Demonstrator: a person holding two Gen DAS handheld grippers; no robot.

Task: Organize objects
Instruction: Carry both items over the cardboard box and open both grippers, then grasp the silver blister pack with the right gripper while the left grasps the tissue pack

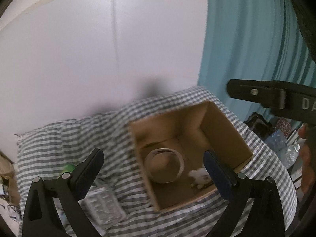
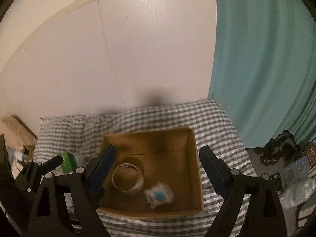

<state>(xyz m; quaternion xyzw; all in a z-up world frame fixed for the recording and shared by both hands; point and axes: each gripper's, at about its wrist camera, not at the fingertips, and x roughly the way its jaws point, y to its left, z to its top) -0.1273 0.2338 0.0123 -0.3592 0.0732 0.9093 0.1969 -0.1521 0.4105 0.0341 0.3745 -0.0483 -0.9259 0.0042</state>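
Am hovering both grippers over cardboard box (image 2: 194, 158) on checked cloth (image 1: 49, 138). Left gripper (image 1: 154, 175) and right gripper (image 2: 156, 169) both spread wide, holding nothing. Tape roll (image 2: 128, 179) and crumpled wrapper (image 2: 159, 195) lying inside box. Blister pack (image 1: 104, 205) and green item (image 2: 68, 161) waiting outside. Am risking fingers snagging box wall, shoving it.

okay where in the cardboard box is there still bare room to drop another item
Inside the cardboard box, the far floor and the right side beyond the tape roll and crumpled white wrapper are bare. The near-left corner is crowded. Left of the box, a blister pack and green item take up the checked cloth.
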